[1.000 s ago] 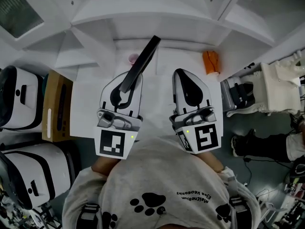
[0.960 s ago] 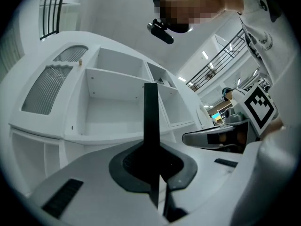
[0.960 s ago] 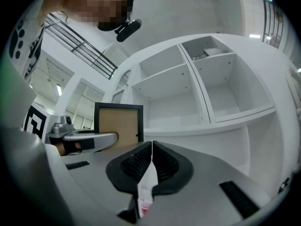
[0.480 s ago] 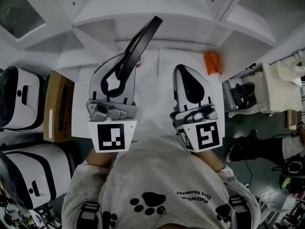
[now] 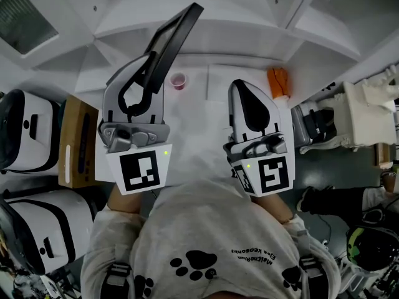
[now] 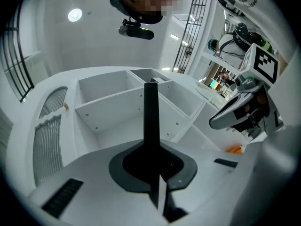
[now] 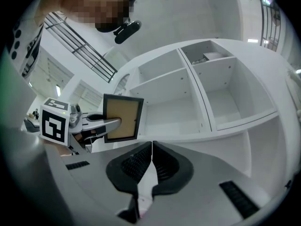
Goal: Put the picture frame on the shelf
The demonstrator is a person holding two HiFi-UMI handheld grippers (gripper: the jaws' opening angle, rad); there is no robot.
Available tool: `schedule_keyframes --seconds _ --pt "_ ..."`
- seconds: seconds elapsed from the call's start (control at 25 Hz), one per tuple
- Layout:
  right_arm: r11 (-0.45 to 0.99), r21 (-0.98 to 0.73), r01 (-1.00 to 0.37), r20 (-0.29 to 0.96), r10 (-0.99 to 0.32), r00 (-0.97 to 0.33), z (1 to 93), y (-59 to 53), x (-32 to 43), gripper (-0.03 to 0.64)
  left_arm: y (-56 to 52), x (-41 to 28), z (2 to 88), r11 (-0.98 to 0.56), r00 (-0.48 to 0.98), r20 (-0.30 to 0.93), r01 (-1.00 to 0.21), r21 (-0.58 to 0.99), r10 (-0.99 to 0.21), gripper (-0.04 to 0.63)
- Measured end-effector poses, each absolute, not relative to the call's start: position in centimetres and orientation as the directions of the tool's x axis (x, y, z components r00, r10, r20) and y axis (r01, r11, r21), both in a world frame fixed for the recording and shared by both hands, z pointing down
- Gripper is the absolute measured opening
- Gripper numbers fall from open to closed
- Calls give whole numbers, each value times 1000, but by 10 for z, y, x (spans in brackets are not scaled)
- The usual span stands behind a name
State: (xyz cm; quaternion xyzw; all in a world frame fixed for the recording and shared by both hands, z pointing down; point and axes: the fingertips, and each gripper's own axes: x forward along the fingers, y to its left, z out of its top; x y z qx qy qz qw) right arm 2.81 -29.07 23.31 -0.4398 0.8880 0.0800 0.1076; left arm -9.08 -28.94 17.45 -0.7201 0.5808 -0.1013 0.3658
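Note:
My left gripper [image 5: 148,61] is shut on the picture frame [image 5: 173,36], a black-edged frame with a brown back. The frame stands upright in front of the white shelf unit [image 5: 206,17]. In the left gripper view the frame [image 6: 151,121] shows edge-on as a black bar rising from between the jaws, with the shelf's compartments [image 6: 117,107] behind it. The right gripper view shows the frame [image 7: 122,118] face-on, held by the left gripper [image 7: 106,124] before a lower compartment [image 7: 171,112]. My right gripper [image 5: 250,101] hangs beside it, shut and holding nothing [image 7: 151,147].
An orange object [image 5: 277,80] and a small pink cup [image 5: 178,80] lie on the white surface below the shelf. A brown box [image 5: 76,142] and white cases [image 5: 25,136] stand at the left. The shelf's top right compartment holds a small item [image 7: 214,56].
My left gripper has risen and rolled, carrying the frame up and leftward toward the shelf; the frame now stands more upright. The right gripper has stayed in place.

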Motion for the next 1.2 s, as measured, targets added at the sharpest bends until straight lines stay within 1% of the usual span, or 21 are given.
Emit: schedule_keyframes --seconds 0.24,0.64,0.92,1.2 --pt "599 44 -799 -264 -765 -588 233 -292 28 35 -293 -93 163 0 296 -293 -704 -710 -909 26" --pt "594 47 -803 -275 -765 -582 226 -296 23 35 -308 -93 155 45 300 -288 -617 -785 -910 26" --pt "589 53 -806 -285 -765 -578 220 -295 17 35 -319 -92 157 57 300 -274 -572 -818 -914 26" --pt "596 56 -801 -285 -759 -585 218 -304 12 37 -341 -82 163 37 312 -228 -515 -856 -923 26"
